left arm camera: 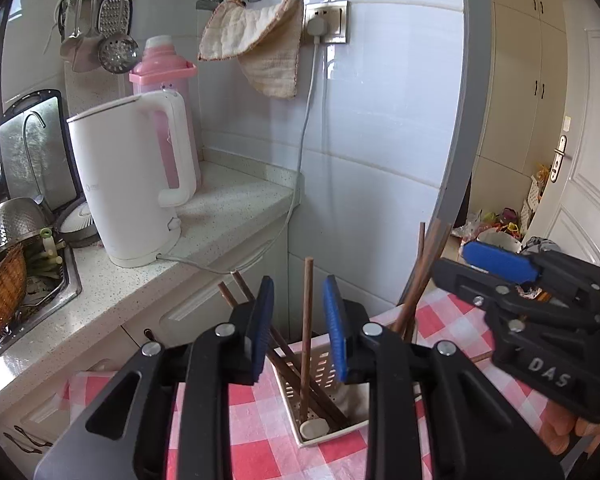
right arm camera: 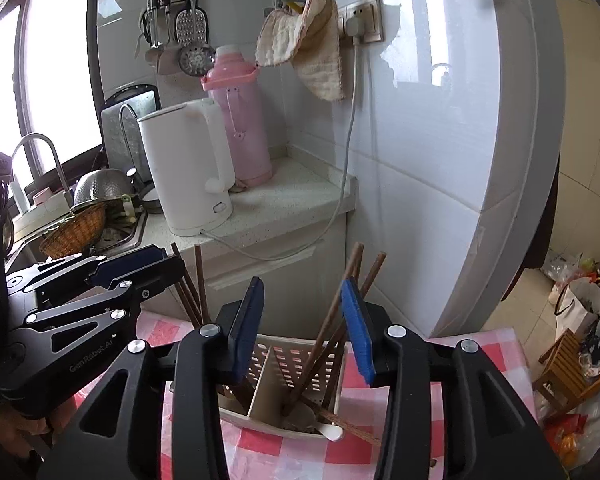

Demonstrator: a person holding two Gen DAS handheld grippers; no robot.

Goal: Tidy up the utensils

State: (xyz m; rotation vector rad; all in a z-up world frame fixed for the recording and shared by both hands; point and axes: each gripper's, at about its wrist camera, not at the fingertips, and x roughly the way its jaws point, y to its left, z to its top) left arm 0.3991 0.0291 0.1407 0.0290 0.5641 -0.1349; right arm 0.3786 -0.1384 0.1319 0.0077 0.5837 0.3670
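Wooden chopsticks [left arm camera: 306,320] (three left, three right) fill the holder [right arm camera: 300,360]; both grippers' jaws gape apart.

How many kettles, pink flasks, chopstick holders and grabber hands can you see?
Kettle: 1
Pink flask: 1
Holder: 1
Grippers: 2 (left gripper, right gripper)
Total: 5

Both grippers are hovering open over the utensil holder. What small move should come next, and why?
Probably shut the left gripper on the upright chopstick that stands between its open fingers. The right gripper holds nothing, and its chopsticks already lean inside the holder.
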